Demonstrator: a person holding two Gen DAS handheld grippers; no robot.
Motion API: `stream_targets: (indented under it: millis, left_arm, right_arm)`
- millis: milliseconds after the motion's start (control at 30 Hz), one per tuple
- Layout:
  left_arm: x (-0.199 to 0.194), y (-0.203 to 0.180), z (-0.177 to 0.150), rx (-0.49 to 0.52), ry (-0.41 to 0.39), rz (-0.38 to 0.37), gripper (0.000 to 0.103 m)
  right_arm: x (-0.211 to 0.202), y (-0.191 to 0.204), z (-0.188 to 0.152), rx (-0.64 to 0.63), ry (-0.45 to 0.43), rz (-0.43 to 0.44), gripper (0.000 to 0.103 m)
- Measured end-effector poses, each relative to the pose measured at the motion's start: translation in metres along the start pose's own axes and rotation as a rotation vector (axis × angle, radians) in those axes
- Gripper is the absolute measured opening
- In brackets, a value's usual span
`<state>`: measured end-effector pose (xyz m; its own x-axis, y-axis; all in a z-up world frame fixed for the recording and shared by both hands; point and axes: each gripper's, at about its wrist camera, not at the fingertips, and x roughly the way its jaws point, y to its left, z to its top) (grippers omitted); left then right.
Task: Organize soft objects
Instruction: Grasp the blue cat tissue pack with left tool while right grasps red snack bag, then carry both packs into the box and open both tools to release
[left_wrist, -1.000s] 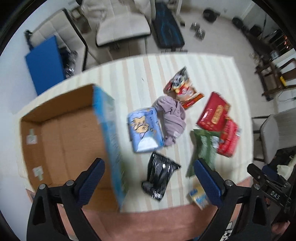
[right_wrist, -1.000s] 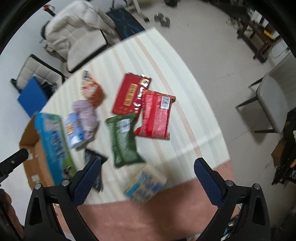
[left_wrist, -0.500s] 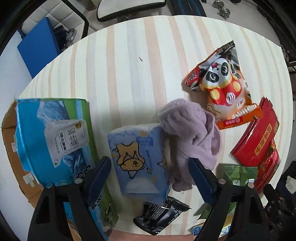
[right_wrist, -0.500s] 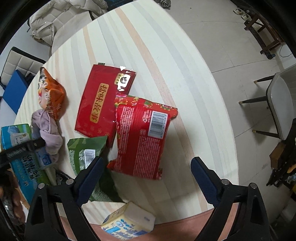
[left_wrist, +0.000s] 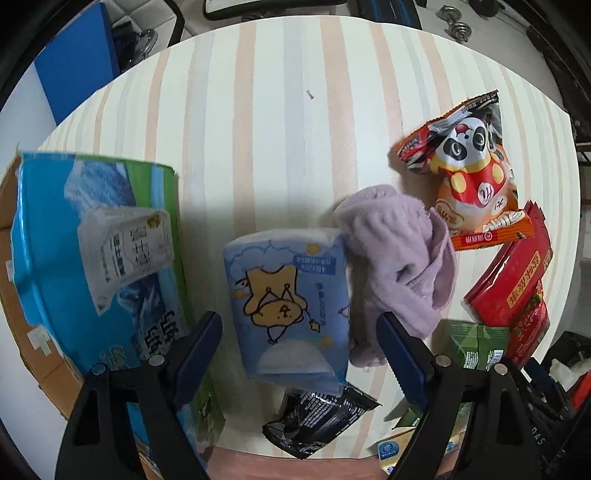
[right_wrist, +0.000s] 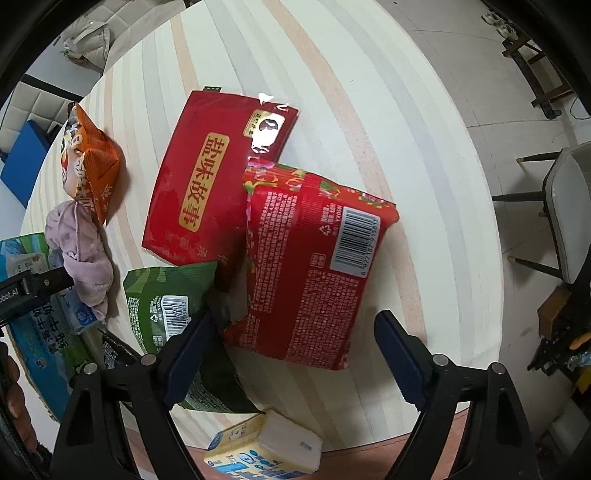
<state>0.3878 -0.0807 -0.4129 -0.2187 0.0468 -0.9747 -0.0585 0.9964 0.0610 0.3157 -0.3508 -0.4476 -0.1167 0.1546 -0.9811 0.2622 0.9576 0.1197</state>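
Note:
My left gripper (left_wrist: 299, 343) is open, its jaws on either side of a blue tissue pack with a cartoon (left_wrist: 291, 295) that lies on the striped table. A lilac cloth (left_wrist: 399, 254) lies bunched against the pack's right side; it also shows in the right wrist view (right_wrist: 79, 254). My right gripper (right_wrist: 291, 347) is open just above a red snack bag with a barcode (right_wrist: 314, 266). That bag overlaps a red pouch with yellow lettering (right_wrist: 207, 177) and a green bag (right_wrist: 166, 302).
An open cardboard box with a blue printed side (left_wrist: 92, 258) stands at the left. An orange panda snack bag (left_wrist: 469, 177), a black packet (left_wrist: 317, 417) and a yellow-blue tissue pack (right_wrist: 262, 450) lie near the front edge. Chairs stand beyond the table (left_wrist: 258, 110).
Both grippers have moved down and closer to the table. The left one now brackets the blue tissue pack; the right one has closed in on the red barcode bag. Nothing has been picked up.

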Motion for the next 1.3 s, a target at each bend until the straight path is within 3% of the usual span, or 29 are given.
stream_targets:
  millis: [200,233,267,333,400,467,533,633,733,967,1100,1200,1267,1300]
  left_arm:
    - [0.021,0.002,-0.016,-0.002,-0.002,0.054,0.084]
    - [0.027,0.004,-0.017,-0.008,0.007,0.051,0.08]
    - [0.035,0.007,-0.017,-0.019,0.017,0.053,0.069]
    - [0.048,0.012,-0.019,-0.031,0.035,0.036,0.056]
    - [0.051,0.015,-0.024,-0.038,0.026,0.019,0.05]
    - [0.051,0.015,-0.029,-0.023,0.016,0.031,0.04]
    - [0.05,0.015,-0.037,-0.009,0.003,0.038,0.037]
    - [0.042,0.017,-0.055,0.009,-0.029,0.035,0.036]
    - [0.032,0.02,-0.078,0.02,-0.073,0.031,0.036]
    - [0.003,0.037,-0.167,0.031,-0.173,-0.103,0.036]
    - [-0.019,0.062,-0.214,0.025,-0.224,-0.185,0.036]
    - [-0.053,0.08,-0.218,0.027,-0.263,-0.214,0.036]
    - [-0.075,0.111,-0.23,0.027,-0.303,-0.234,0.036]
    - [-0.092,0.111,-0.216,0.025,-0.311,-0.237,0.036]
  right_arm:
    - [-0.003,-0.012,-0.002,-0.006,-0.005,-0.015,0.09]
    - [-0.006,-0.016,0.0,-0.006,-0.004,-0.02,0.09]
    - [-0.007,-0.018,0.002,-0.006,-0.003,-0.027,0.09]
    - [-0.006,-0.019,0.004,-0.007,0.002,-0.039,0.086]
    - [-0.003,-0.02,0.007,-0.007,0.013,-0.059,0.081]
    - [0.002,-0.019,0.008,-0.002,0.029,-0.059,0.071]
    - [0.005,-0.014,0.008,-0.001,0.028,-0.071,0.061]
    - [0.002,-0.009,0.006,-0.005,0.011,-0.075,0.052]
    - [-0.001,-0.011,-0.001,-0.028,0.02,-0.08,0.05]
    - [-0.033,-0.024,-0.038,-0.046,-0.019,-0.026,0.05]
    - [-0.071,-0.012,-0.075,-0.101,-0.069,0.028,0.05]
    - [-0.101,0.009,-0.103,-0.162,-0.101,0.071,0.05]
    - [-0.118,0.031,-0.115,-0.192,-0.115,0.101,0.05]
    - [-0.129,0.047,-0.127,-0.218,-0.128,0.125,0.05]
